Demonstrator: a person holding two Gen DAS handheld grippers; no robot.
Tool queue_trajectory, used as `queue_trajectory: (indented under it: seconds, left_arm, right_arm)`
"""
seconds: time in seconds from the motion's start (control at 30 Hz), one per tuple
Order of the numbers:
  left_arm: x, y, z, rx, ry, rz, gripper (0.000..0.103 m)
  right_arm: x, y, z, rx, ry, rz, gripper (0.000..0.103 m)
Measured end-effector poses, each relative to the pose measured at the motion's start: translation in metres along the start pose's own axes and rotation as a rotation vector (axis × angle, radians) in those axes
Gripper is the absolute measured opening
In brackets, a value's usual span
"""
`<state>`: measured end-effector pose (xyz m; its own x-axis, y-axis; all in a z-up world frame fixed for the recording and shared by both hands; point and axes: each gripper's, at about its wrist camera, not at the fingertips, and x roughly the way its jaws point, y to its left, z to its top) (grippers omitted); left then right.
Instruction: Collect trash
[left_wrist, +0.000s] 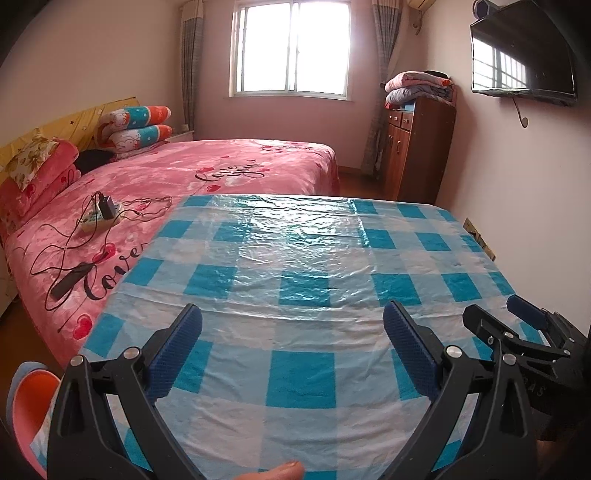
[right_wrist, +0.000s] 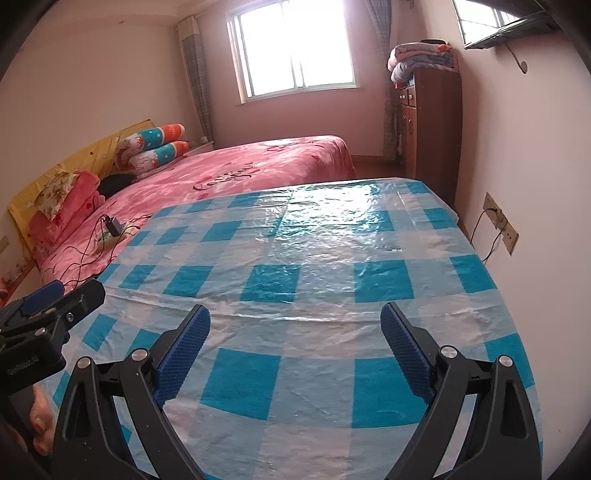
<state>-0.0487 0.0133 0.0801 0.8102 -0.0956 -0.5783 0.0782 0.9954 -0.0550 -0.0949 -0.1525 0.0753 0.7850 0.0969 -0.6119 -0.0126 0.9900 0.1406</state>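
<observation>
A table under a blue-and-white checked plastic cloth (left_wrist: 303, 258) (right_wrist: 314, 258) fills the foreground of both views. My left gripper (left_wrist: 291, 314) is held open low over its near part, with nothing between the blue pads. My right gripper (right_wrist: 295, 314) is open too, also with nothing between its pads. Each shows in the other's view: the right gripper (left_wrist: 495, 308) at the right edge, the left gripper (right_wrist: 55, 295) at the left edge. I see no piece of trash in either view.
A bed with a pink cover (left_wrist: 221, 173) lies left of and behind the table, with a power strip and cables (left_wrist: 99, 218) on it. A wooden cabinet (left_wrist: 417, 147) with folded blankets stands by the right wall. An orange and blue object (left_wrist: 29, 398) sits low on the left.
</observation>
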Motion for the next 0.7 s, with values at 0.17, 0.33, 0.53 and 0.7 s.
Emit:
queue_trajectory:
  seconds: [0.17,0.33,0.53,0.7]
  left_arm:
    - [0.003,-0.006,0.0,0.0,-0.004,0.012,0.099]
    - [0.006,-0.011,0.0,0.0,0.0,0.02,0.099]
    - [0.006,-0.014,-0.001,0.009,0.004,0.026,0.099]
    - [0.006,-0.013,-0.002,0.003,0.002,0.031,0.099]
  right_arm:
    - [0.002,-0.003,-0.001,-0.003,0.008,-0.008,0.092]
    - [0.0,-0.005,-0.002,-0.01,0.004,-0.014,0.092]
    - [-0.003,-0.006,-0.002,-0.007,-0.002,-0.02,0.092]
    - [-0.004,-0.006,-0.002,-0.009,-0.004,-0.02,0.092]
